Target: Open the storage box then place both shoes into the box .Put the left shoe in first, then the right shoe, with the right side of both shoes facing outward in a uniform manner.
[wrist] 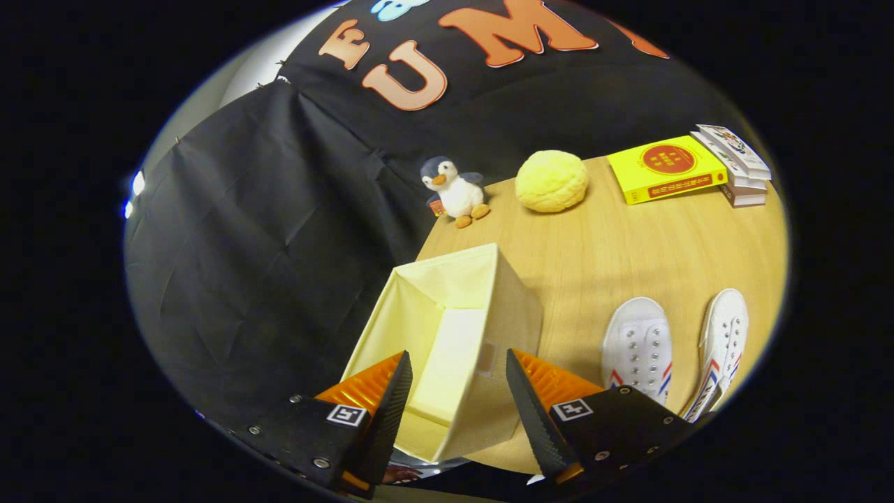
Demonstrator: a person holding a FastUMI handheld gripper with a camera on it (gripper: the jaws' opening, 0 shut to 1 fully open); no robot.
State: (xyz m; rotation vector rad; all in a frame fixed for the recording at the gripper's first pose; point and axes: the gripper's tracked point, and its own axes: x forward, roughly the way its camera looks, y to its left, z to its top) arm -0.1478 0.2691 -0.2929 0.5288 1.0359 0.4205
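The gripper [457, 398] hangs over the storage box [454, 335] with fingers spread, grasping nothing. The box stands open and empty at the table's [594, 251] edge, both shoes [637, 347] off to the right. A careless reach could nudge that light box off (it looks flimsy).

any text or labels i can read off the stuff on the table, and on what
Yellow book: a red round emblem and a red strip of print, too small to read.
Stack of books beside it: printed covers, too blurred to read.
Storage box, open, between the gripper's open fingers: no text.
Two white shoes: stripes, no readable words.
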